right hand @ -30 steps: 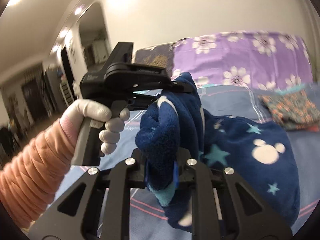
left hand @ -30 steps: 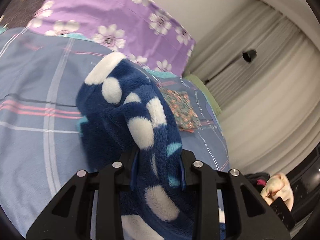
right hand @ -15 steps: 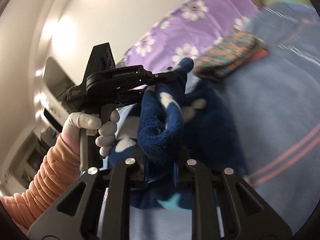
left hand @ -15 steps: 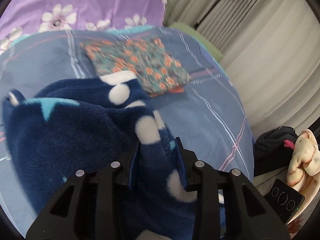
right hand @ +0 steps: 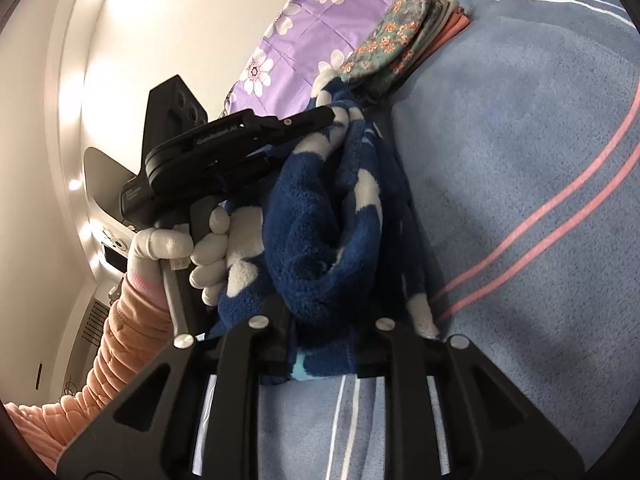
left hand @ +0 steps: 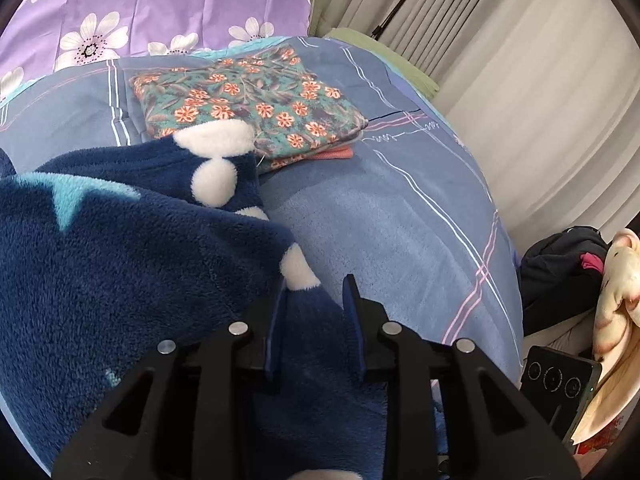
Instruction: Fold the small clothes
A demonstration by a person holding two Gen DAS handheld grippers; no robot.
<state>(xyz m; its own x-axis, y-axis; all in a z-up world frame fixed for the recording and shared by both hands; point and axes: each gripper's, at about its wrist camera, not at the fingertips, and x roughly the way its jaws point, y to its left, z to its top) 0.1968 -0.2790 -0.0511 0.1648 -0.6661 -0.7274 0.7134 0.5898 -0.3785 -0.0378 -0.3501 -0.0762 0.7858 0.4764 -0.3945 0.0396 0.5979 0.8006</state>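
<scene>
Bedding in blue plaid (left hand: 400,216) is covering the bed, with a purple flowered sheet (left hand: 160,0) lying at its far end and pale curtains (left hand: 540,100) hanging along the side. Navy fleece garment (left hand: 120,272) is resting on the bed, just beside a folded floral stack (left hand: 248,100); a second ago it was hanging raised above the bedding. Left gripper (left hand: 316,300) is clenching a fleece edge between its jaws. Right gripper (right hand: 332,320) is opening its jaws, a bunched fleece fold sitting between them. A white-gloved hand (right hand: 184,252) is gripping the left tool's handle.
</scene>
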